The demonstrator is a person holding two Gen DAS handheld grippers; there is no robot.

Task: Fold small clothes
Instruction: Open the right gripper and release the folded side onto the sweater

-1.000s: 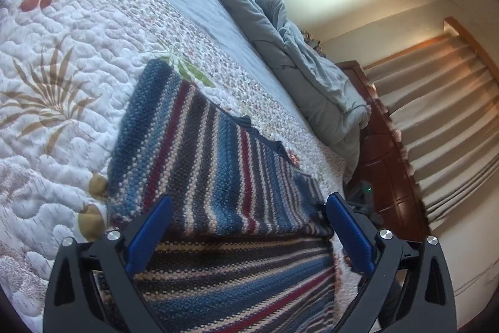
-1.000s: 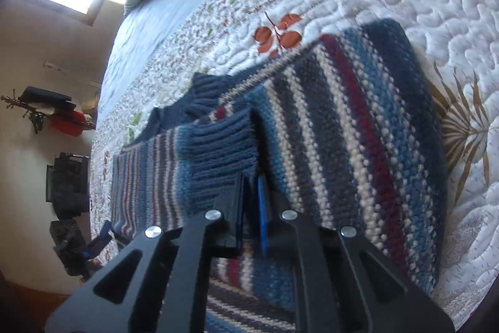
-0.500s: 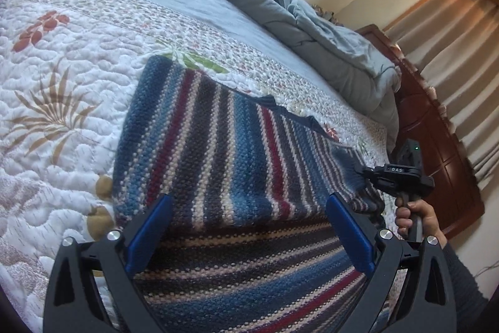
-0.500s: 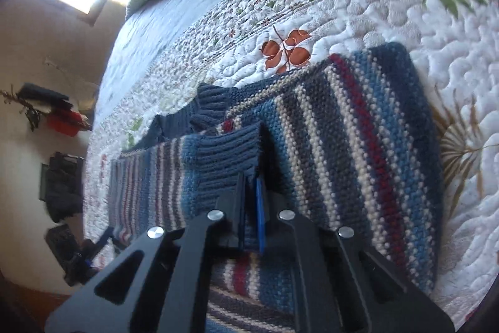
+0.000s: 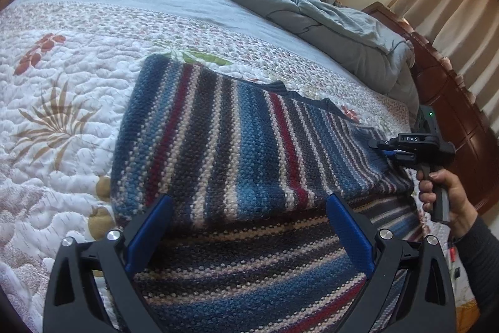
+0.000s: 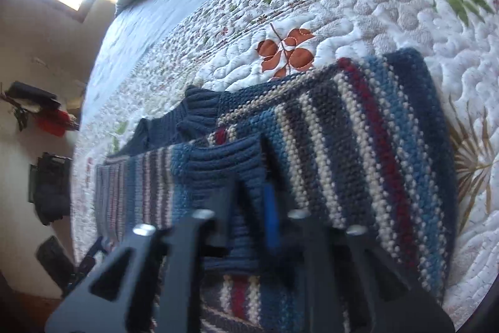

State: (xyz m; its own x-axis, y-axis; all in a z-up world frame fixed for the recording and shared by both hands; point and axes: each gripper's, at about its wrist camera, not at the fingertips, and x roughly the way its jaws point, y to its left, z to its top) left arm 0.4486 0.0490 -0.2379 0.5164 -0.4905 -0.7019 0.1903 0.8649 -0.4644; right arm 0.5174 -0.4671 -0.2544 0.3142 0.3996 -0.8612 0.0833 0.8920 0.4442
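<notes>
Wool: a striped knitted sweater (image 5: 237,145) in blue, cream and dark red is lying on the quilted bed (image 5: 62,102), partly folded over itself.
Left hand-held gripper (image 5: 248,217): its blue fingers are standing wide apart, hovering over the near fold and gripping nothing.
Right hand-held gripper (image 6: 249,192): its fingers are pressing together on the ribbed navy cuff (image 6: 227,164) of the sleeve, lifting it over the body of the sweater.
Step in hand: by my judgement the sleeve is being folded inward across the body.
Doing it well: the cuff should be travelling low and straight, so the sleeve is lying flat and parallel to the stripes; letting go only once the cuff is resting on the knit; the free gripper could be pinning the body so it is not sliding on the quilt.
Handling: thick knit is likely bunching and springing back, so smoothing afterwards may be needed.
Around: a rumpled grey duvet (image 5: 312,11) is piled at the far side of the bed, well apart from the sweater; a dark wooden bed frame (image 5: 452,102) and pale curtains (image 5: 461,5) are standing beyond.
In the way: nothing is lying on the sweater's fold path; the navy collar (image 6: 199,108) is sticking up near the cuff and may be catching it.
</notes>
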